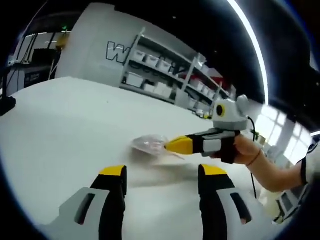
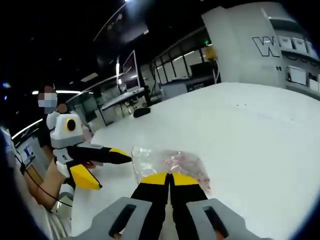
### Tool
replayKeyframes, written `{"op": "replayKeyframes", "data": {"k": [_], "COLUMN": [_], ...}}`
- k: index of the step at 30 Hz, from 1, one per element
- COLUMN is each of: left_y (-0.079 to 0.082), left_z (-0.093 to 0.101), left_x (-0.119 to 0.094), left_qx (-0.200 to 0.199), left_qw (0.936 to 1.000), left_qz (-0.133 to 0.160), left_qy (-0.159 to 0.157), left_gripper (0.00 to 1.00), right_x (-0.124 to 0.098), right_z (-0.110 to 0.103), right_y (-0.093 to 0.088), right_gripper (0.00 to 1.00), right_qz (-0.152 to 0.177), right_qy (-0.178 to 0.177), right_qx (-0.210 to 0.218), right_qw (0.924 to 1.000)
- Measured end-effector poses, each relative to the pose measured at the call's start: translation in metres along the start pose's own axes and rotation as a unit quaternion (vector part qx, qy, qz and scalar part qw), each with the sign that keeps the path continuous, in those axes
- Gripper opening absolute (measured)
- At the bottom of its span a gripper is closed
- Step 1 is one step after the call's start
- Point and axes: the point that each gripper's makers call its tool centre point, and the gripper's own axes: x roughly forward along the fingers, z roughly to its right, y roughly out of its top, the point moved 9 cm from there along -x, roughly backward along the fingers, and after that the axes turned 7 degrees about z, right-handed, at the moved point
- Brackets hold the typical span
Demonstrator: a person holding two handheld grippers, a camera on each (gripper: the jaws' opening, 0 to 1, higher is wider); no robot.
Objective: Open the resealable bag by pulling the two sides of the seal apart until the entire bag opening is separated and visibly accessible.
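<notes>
In the left gripper view, the left gripper (image 1: 162, 176) hovers low over the white desk (image 1: 65, 120), its yellow-tipped fingers (image 1: 113, 172) spread wide apart with nothing between them. Ahead of them lies the clear resealable bag (image 1: 148, 144), flat on the desk. To its right, the right gripper (image 1: 176, 145) reaches in level, a hand (image 1: 246, 150) wrapped round its grip, the wrist and forearm trailing off rightward. In the right gripper view, the left gripper (image 2: 114, 169) stands at the left with fingers splayed, near the bag's edge. The right gripper (image 2: 169, 179) has its fingers pressed together on the near edge of the resealable bag (image 2: 170, 162).
</notes>
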Motion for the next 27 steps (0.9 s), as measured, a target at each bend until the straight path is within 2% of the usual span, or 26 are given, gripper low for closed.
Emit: {"op": "replayKeyframes", "data": {"k": [12, 22, 27], "left_y": [-0.001, -0.003, -0.003], "left_z": [0.000, 0.001, 0.000], "left_x": [-0.001, 0.001, 0.001], "left_qx": [-0.016, -0.019, -0.026], "left_qw": [0.9998, 0.9997, 0.9996], "left_qz": [0.001, 0.002, 0.006], "left_qy": [-0.008, -0.012, -0.013], "left_gripper": [0.48, 0.45, 0.39], "right_x": [0.000, -0.002, -0.003], "right_z": [-0.006, -0.010, -0.012], "right_y": [0.000, -0.001, -0.002], "right_gripper": [0.00, 0.00, 0.00], "right_qz": [0.002, 0.002, 0.002], "right_qy": [0.010, 0.015, 0.017], "right_qx": [0.002, 0.003, 0.004], "right_qw": [0.9999, 0.9999, 0.9998]}}
